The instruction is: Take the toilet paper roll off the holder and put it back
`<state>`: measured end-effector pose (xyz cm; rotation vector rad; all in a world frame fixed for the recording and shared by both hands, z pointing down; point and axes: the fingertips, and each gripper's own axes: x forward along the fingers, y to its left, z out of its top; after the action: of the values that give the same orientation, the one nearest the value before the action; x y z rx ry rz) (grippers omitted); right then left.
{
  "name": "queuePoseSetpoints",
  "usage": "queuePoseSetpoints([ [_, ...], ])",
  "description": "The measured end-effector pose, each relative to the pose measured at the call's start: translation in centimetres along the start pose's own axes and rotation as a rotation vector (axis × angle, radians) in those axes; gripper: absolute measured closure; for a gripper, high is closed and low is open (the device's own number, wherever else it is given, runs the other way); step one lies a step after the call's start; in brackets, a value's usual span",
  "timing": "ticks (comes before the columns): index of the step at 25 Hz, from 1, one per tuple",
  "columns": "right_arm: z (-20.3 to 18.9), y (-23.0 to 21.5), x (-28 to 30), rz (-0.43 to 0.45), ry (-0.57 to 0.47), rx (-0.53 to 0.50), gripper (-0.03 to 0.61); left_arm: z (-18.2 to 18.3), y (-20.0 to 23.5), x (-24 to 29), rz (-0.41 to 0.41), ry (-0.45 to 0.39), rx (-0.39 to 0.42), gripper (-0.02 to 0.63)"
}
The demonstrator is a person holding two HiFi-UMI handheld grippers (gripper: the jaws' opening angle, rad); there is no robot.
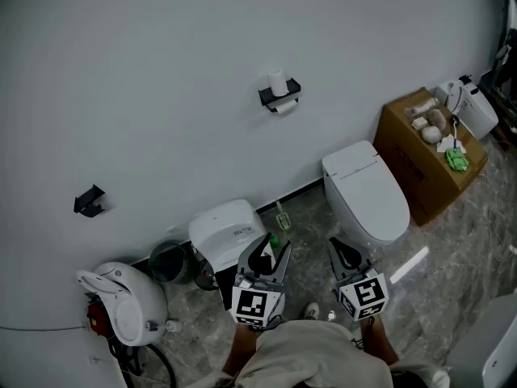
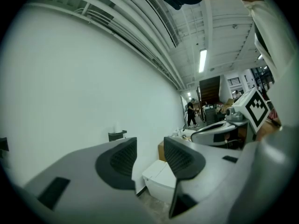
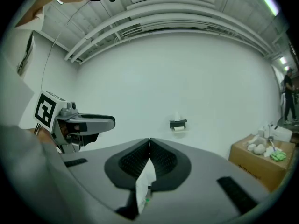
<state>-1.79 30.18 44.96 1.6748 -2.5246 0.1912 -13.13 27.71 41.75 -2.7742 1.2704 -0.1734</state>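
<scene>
The toilet paper roll (image 1: 278,82) is standing upright on the wall holder (image 1: 280,95), upper centre, well above 2 grippers: left gripper (image 1: 272,255) jaws gaping empty, right gripper (image 1: 345,254) jaws pressing together

No words or numbers can be read anywhere. The brown cardboard box (image 1: 416,166) has dark print on its side and the white bin (image 1: 220,223) has tiny marks on its top, but both are too small and blurry to make out. The cubes on the left gripper (image 1: 271,254) and the right gripper (image 1: 344,250) show only black-and-white square patterns, not letters.
</scene>
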Motion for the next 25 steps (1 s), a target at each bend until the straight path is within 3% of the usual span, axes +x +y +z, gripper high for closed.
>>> queuePoseSetpoints([
  [25,-0.1,-5.6,3.9,-0.025,0.030,-0.024,0.581,-0.4,1.6,7.2,-0.004,-0.031,-0.024,0.426],
])
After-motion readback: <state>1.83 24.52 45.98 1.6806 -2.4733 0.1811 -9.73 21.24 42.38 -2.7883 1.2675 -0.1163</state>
